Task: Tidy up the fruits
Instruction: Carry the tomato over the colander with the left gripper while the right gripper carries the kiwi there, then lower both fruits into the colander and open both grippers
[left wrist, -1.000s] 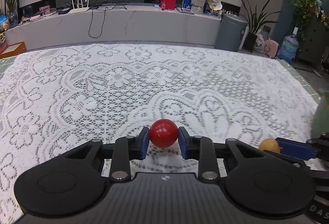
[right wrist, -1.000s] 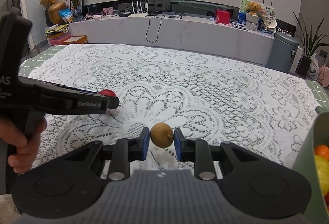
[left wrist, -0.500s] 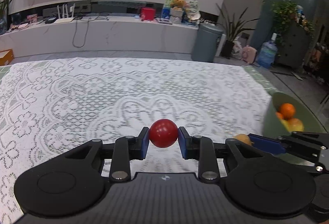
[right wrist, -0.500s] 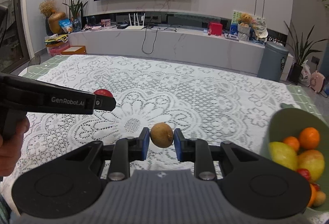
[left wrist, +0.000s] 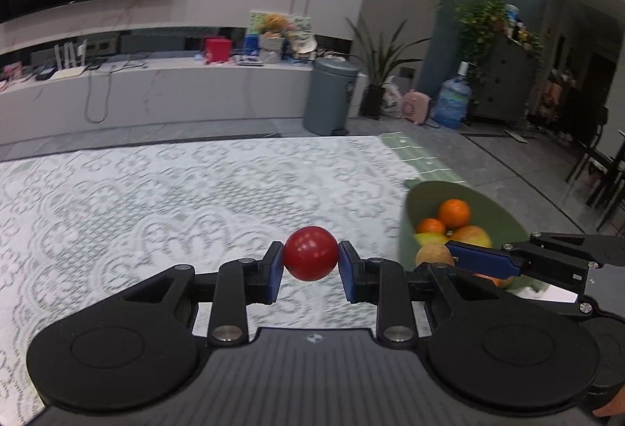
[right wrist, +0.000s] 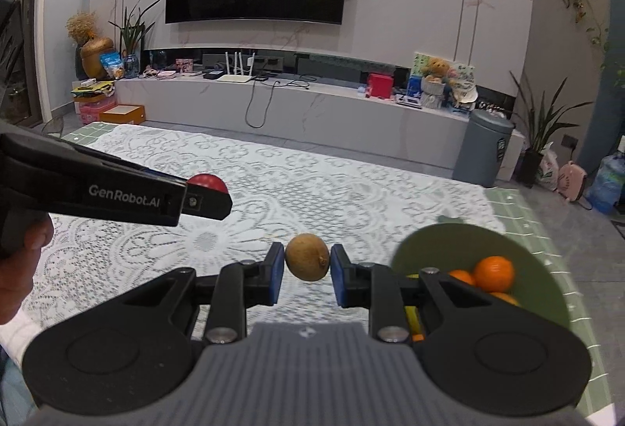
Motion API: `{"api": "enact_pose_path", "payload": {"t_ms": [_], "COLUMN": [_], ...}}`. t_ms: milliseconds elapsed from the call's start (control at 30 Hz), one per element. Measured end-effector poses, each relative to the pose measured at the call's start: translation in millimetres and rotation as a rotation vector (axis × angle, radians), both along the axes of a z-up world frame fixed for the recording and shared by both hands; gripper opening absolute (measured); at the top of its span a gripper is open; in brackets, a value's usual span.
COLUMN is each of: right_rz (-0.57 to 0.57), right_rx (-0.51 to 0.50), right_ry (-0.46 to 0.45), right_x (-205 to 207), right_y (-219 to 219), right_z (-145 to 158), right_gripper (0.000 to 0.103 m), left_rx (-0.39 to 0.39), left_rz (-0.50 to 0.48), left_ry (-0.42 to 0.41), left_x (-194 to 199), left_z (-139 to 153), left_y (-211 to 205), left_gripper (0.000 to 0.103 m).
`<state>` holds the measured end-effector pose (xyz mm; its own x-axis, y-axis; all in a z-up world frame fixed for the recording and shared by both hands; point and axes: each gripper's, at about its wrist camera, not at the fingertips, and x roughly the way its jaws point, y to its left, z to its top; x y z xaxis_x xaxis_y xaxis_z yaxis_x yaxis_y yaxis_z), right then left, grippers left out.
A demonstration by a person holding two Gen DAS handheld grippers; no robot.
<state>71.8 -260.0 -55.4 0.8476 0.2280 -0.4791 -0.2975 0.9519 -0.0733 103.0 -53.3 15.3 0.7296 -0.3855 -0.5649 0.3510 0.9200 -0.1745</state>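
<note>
Left wrist view: left gripper clamped on a red ball-like fruit, blue pads pressing both sides, fruit carried above the lace tablecloth, not resting on it. Green bowl sits ahead and to the right of this gripper, near the table's right edge, already holding oranges and a yellowish fruit. Right gripper comes in from the right with a brown fruit at its tip, hanging at the bowl's near rim, so it lies between the left gripper and the bowl and is plainly the nearer of the two. Right wrist view: right gripper pinched nearly shut on the small brown fruit, its slightly longer axis running across between the pads, stem dimple facing the right pad. Bowl is just right of and below the fingers, partly hidden under the gripper body, oranges visible inside. Left gripper enters from the left, side-on, red fruit peeking above its tip, well apart from the bowl. Likely next: right gripper shifts a little right over the bowl and drops; the left one has to travel right across the cloth and wait its turn, since both heading in together risks a bump.
</note>
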Motion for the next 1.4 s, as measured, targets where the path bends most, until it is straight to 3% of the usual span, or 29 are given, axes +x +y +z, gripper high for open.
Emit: {"api": "enact_pose_path", "payload": {"t_ms": [367,700,1400], "right_rz": [-0.059,-0.096,-0.123], "right_rx": [-0.102,-0.167,-0.206], "right_ry": [-0.008,0.039,0.176], "right_x": [0.5,16.7,61.4], "right_y": [-56.2,-90.2,-114.0], "right_z": [13.3,7.1,-23.6], "right_gripper": [0.022,0.022,0.022], "left_rx": [0.036,0.074,0.156], "left_rz": [-0.158,-0.258,-0.327], "left_ry": [-0.038,0.010,0.139], "left_x": [2.9,21.9,59.5], "left_z": [13.6,-2.1,-44.9], "left_y": [-71.1,-121.9,-152.9], "left_gripper": [0.033,0.033,0.033]}}
